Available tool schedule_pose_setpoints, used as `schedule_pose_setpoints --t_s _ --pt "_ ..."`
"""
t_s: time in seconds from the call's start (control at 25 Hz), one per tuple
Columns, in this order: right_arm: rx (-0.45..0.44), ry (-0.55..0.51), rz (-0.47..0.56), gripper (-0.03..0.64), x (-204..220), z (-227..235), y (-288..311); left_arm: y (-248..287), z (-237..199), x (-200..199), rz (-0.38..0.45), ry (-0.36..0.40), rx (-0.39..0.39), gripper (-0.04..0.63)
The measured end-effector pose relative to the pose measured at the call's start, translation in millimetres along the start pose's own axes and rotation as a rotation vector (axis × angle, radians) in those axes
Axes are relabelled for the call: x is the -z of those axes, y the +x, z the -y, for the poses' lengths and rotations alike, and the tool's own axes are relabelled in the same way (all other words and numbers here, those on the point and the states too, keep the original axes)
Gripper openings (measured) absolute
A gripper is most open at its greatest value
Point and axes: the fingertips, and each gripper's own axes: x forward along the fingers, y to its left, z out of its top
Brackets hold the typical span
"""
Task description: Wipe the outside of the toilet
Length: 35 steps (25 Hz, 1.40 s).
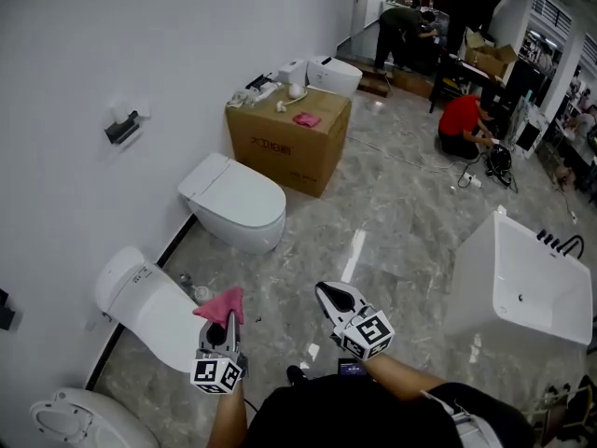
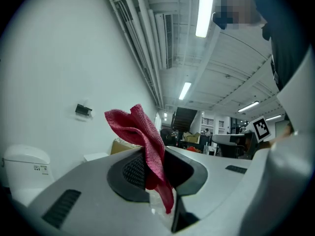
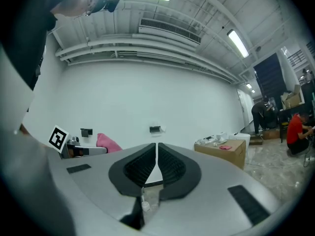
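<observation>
A white toilet [image 1: 149,308] stands against the left wall, its tank at the wall and its bowl towards me. My left gripper [image 1: 222,323] is shut on a pink cloth [image 1: 221,305], held just above the bowl's near end. In the left gripper view the cloth [image 2: 146,146] sticks up from between the jaws, and a toilet tank [image 2: 25,163] shows at the lower left. My right gripper [image 1: 338,299] hovers over the floor to the right of the toilet, shut and empty. In the right gripper view its jaws meet at the tips [image 3: 156,145].
A second toilet [image 1: 235,201] stands further along the wall, then a cardboard box [image 1: 288,133] with small items and another pink cloth [image 1: 306,119]. A white basin unit [image 1: 522,283] is at the right. Another toilet [image 1: 79,420] is at the lower left. People crouch far back.
</observation>
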Motion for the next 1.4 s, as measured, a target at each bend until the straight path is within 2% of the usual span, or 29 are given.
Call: schedule_pose_setpoints --t_s 0.36,0.64,0.8,1.0,1.16,1.4 --pt "0.052 -0.050 0.009 0.038 -11.5 12.8 72.2 48.4 -64.3 -5.3 -0.006 -0.027 -0.050 0.081" --pt "0.049 -0.011 -0.003 0.038 -0.5 34.1 119.0 77.6 -94.6 -1.6 -0.005 -0.049 -0.068 0.081" --pt "0.015 0.028 0.012 0.038 10.4 54.4 157.9 104.8 -117.1 0.0 -0.012 -0.035 -0.075 0.081" --pt "-0.018 0.048 0.030 0.038 4.0 89.1 218.4 159.4 -147.9 -11.9 -0.021 -0.014 -0.092 0.081" --pt "-0.072 0.057 0.018 0.038 -5.3 114.1 284.0 209.2 -188.7 -25.1 -0.017 -0.032 -0.146 0.081" --pt "-0.207 0.030 -0.022 0.038 -7.8 133.9 377.2 262.3 -243.6 -34.5 -0.020 -0.021 -0.247 0.081"
